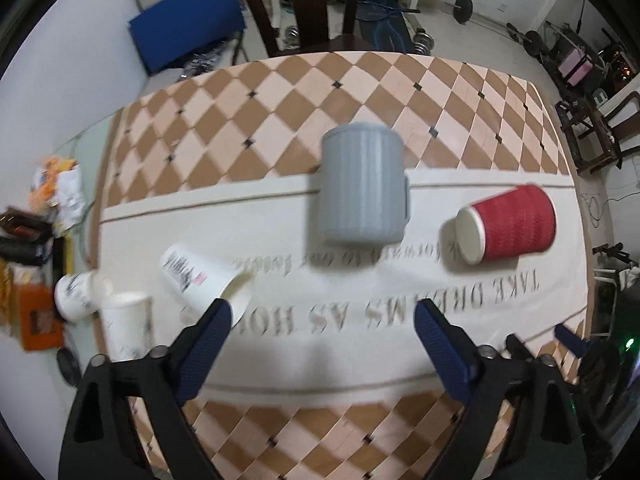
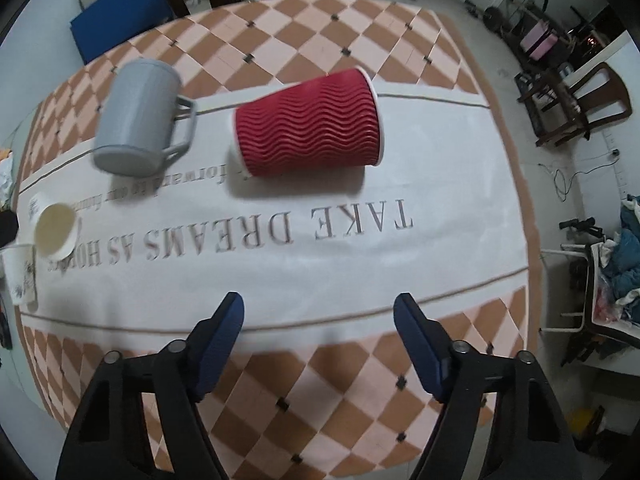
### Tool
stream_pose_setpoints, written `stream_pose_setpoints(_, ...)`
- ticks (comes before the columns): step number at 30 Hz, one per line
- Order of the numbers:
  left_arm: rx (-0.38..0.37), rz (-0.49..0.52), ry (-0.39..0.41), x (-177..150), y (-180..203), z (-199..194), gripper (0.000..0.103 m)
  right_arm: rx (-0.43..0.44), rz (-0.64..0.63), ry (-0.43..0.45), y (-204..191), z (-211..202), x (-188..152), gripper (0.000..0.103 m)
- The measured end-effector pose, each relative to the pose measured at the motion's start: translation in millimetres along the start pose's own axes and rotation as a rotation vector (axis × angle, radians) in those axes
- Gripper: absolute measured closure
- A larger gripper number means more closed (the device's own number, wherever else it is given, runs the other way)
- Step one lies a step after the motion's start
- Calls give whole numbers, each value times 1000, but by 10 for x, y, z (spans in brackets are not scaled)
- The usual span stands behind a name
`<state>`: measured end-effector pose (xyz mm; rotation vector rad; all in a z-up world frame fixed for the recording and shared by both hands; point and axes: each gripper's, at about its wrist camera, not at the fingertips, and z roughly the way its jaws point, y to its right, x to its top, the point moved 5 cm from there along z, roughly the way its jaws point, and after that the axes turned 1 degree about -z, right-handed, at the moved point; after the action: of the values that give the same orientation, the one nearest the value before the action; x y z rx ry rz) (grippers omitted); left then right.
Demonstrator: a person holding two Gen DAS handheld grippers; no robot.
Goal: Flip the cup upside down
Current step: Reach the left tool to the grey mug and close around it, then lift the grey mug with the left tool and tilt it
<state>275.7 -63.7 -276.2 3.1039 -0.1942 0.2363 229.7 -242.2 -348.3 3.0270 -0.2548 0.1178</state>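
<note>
Approach stage, nothing grasped yet.

Left gripper (image 1: 322,316): jaws spread wide, empty, hovering above the white runner (image 1: 360,344) on the tabletop (image 1: 280,92). Right gripper (image 2: 319,312): jaws likewise wide apart and empty, over the near edge of the runner.

Cups in view:
- Grey mug (image 1: 362,186), at 12 o'clock from the left jaws. It lies tipped, closed base toward the cameras; in the right wrist view the handle (image 2: 184,128) sticks out toward 3 o'clock.
- Red ribbed paper cup (image 2: 308,120), on its side at 12 o'clock from the right jaws, rim toward 3 o'clock in that view. In the left wrist view it sits at 2 o'clock, well apart from the mug.
- White paper cup (image 1: 204,280), on its side just beyond the left finger at 10 o'clock. Two more white cups (image 1: 104,312) further toward 9 o'clock; one seems to stand upright, blur prevents certainty.

Judgement: task names one cup without saying which. The right gripper is lined up on the red cup, the left on the grey mug; either is the likely target.

Next move calls for: advance the jaws to straddle the cup's body across its width, close gently (a paper wall will likely crush), lift, rotate the wrist until the mouth faces down, set it rim-down on the runner.
</note>
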Motion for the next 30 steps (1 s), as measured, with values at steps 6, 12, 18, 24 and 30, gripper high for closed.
stream_pose_setpoints(6, -29, 3, -42, 454, 96, 365, 19, 6, 5, -63, 74, 348, 279, 29)
stream_pose_setpoints(12, -27, 34, -113, 698, 216, 762, 19, 11, 10, -100, 101, 524, 456, 29)
stream_pose_setpoints(18, -33, 54, -107, 727, 273, 883, 27, 14, 5, -122, 128, 599, 578, 29)
stream_pose_setpoints(24, -45, 52, -95, 652, 297, 823, 28, 29, 20, -129, 213, 597, 661, 29)
stream_pose_setpoints(30, -67, 43, -50, 496, 384, 555, 28, 36, 32, -105, 322, 527, 594, 29)
